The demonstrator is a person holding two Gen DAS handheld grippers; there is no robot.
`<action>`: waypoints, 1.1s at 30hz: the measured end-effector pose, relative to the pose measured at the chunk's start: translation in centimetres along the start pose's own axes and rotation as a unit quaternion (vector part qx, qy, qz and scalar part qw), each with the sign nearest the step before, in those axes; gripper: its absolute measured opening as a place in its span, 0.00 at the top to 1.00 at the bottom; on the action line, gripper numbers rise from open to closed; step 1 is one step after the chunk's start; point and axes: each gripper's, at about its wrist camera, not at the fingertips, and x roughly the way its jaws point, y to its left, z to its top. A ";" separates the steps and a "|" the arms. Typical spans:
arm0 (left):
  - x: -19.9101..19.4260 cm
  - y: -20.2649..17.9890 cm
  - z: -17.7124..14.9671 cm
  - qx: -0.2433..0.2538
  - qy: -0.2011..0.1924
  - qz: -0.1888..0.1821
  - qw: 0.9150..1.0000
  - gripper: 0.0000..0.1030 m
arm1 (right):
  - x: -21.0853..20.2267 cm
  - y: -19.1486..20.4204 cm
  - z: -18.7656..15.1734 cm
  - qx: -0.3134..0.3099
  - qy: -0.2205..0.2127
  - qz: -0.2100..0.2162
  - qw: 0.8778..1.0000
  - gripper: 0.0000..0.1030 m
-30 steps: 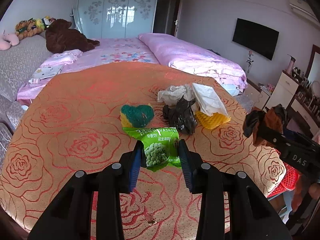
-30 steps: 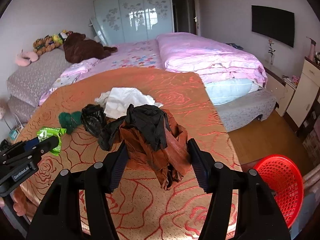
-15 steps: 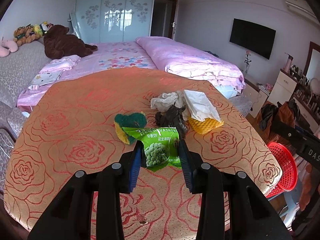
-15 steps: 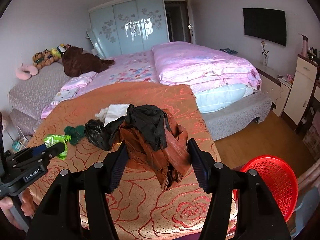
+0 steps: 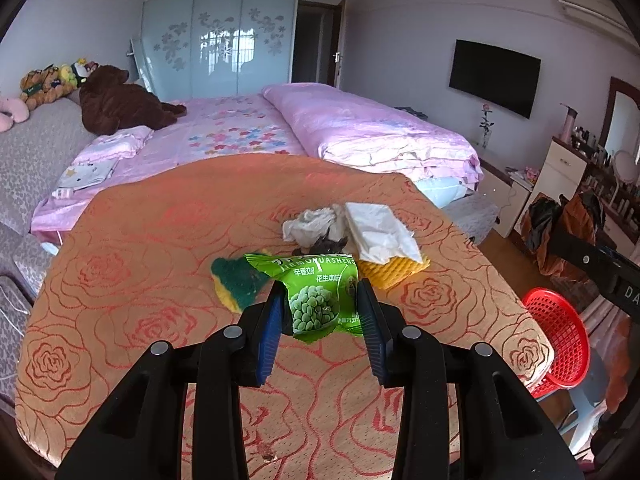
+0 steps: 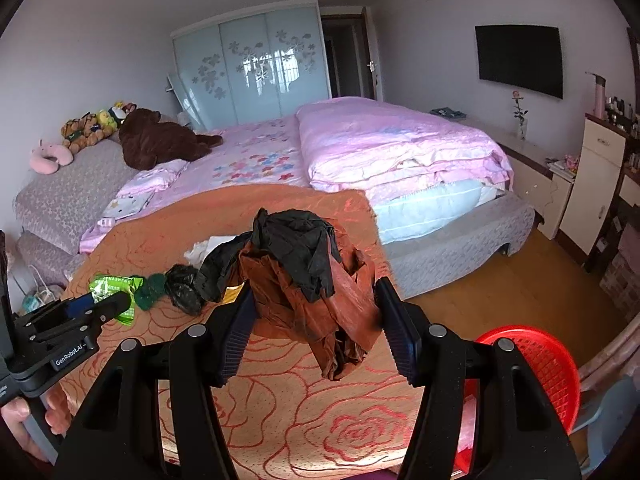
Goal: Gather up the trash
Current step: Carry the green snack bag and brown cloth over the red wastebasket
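— Two grippers, both loaded. Left wrist view first?

— Left gripper [image 5: 322, 312] clamped on a green snack packet [image 5: 318, 294], held above the rose-patterned table cover [image 5: 132, 280]. On the cover behind it: a green-and-yellow sponge [image 5: 234, 282], crumpled white tissue [image 5: 310, 224], a flat white wrapper [image 5: 380, 232] over a yellow piece [image 5: 394, 268]. Red basket [image 5: 558, 336] sits off the table's right edge, lower down.

— Right wrist view?

— Right gripper [image 6: 314, 308] closed on a wad of black and brown plastic bags [image 6: 308, 272], clear of the table. Red basket [image 6: 538, 368] lower right, near the floor. Left gripper [image 6: 96, 308] at far left with the packet [image 6: 114, 286]; a black crumpled bag [image 6: 184, 288] lies on the cover.
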 end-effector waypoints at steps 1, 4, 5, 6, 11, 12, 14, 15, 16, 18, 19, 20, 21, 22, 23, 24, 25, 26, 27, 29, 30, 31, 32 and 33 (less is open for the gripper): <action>0.0 -0.1 0.2 0.001 -0.001 -0.002 1.000 0.66 | -0.2 -0.2 0.1 0.001 -0.001 -0.002 1.000 0.44; 0.0 -0.4 0.6 0.002 -0.002 -0.009 1.000 0.66 | -0.7 -0.9 0.1 0.006 -0.004 -0.008 1.000 0.44; 0.0 -0.6 0.8 0.002 -0.003 -0.011 1.000 0.66 | -0.8 -1.2 0.1 0.007 -0.004 -0.010 1.000 0.44; 0.0 -0.7 0.9 0.004 -0.004 -0.012 1.000 0.66 | -0.9 -1.4 0.1 0.009 -0.005 -0.013 1.000 0.44; 0.0 -1.8 1.5 0.015 -0.009 -0.021 1.000 0.66 | -1.2 -2.5 0.1 0.013 -0.005 -0.023 1.000 0.44; 0.0 -2.1 1.6 0.018 -0.010 -0.023 1.000 0.66 | -1.3 -2.8 0.0 0.015 -0.005 -0.025 1.000 0.44; 0.1 -2.7 1.7 0.023 -0.010 -0.029 0.999 0.66 | -1.5 -3.2 0.0 0.018 -0.005 -0.030 0.999 0.44; 0.2 -3.1 1.8 0.026 -0.009 -0.033 0.999 0.66 | -1.7 -3.6 0.0 0.020 -0.005 -0.033 0.999 0.44; 0.2 -3.5 1.9 0.030 -0.009 -0.036 0.999 0.66 | -1.9 -3.9 -0.1 0.022 -0.006 -0.036 0.999 0.44; 0.3 -4.6 2.0 0.038 -0.009 -0.043 0.998 0.66 | -2.2 -4.6 -0.1 0.027 -0.006 -0.043 0.999 0.44; 0.4 -4.8 2.0 0.042 -0.009 -0.047 0.998 0.66 | -2.4 -5.0 -0.2 0.030 -0.007 -0.047 0.998 0.44; 0.4 -5.4 2.0 0.046 -0.009 -0.052 0.998 0.66 | -2.5 -5.3 -0.2 0.032 -0.007 -0.051 0.998 0.44; 0.5 -5.9 2.0 0.051 -0.009 -0.056 0.997 0.66 | -2.7 -5.7 -0.3 0.035 -0.007 -0.055 0.998 0.44; 0.5 -6.4 2.0 0.055 -0.009 -0.060 0.997 0.66 | -2.9 -6.1 -0.3 0.037 -0.008 -0.059 0.998 0.44; 0.7 -7.0 2.0 0.060 -0.009 -0.064 0.996 0.66 | -3.1 -6.4 -0.3 0.039 -0.008 -0.062 0.997 0.44; 0.8 -7.5 2.1 0.064 -0.008 -0.069 0.996 0.66 | -3.2 -6.8 -0.3 0.041 -0.008 -0.066 0.997 0.44; 0.9 -8.0 2.1 0.067 -0.006 -0.073 0.995 0.66 | -3.5 -7.2 -0.4 0.043 -0.009 -0.071 0.997 0.44; 1.1 -8.5 2.1 0.070 -0.004 -0.079 0.994 0.66 | -3.6 -7.6 -0.5 0.044 -0.009 -0.074 0.996 0.44; 1.3 -8.9 2.2 0.072 -0.002 -0.083 0.994 0.66 | -3.9 -8.1 -0.6 0.046 -0.009 -0.078 0.996 0.44; 1.5 -9.9 2.2 0.078 0.000 -0.091 0.993 0.66 | -4.2 -9.0 -0.8 0.050 -0.009 -0.086 0.995 0.44; 1.5 -10.4 2.2 0.081 0.000 -0.095 0.992 0.66 | -4.4 -9.5 -0.9 0.053 -0.009 -0.091 0.994 0.44; 1.5 -11.0 2.2 0.086 0.001 -0.099 0.991 0.66 | -4.6 -10.1 -1.0 0.056 -0.009 -0.097 0.994 0.44; 1.6 -11.6 2.2 0.090 0.002 -0.105 0.990 0.66 | -4.7 -10.5 -1.1 0.059 -0.008 -0.101 0.993 0.44; 1.7 -12.1 2.2 0.094 0.003 -0.110 0.990 0.66 | -4.9 -11.1 -1.3 0.064 -0.008 -0.106 0.992 0.44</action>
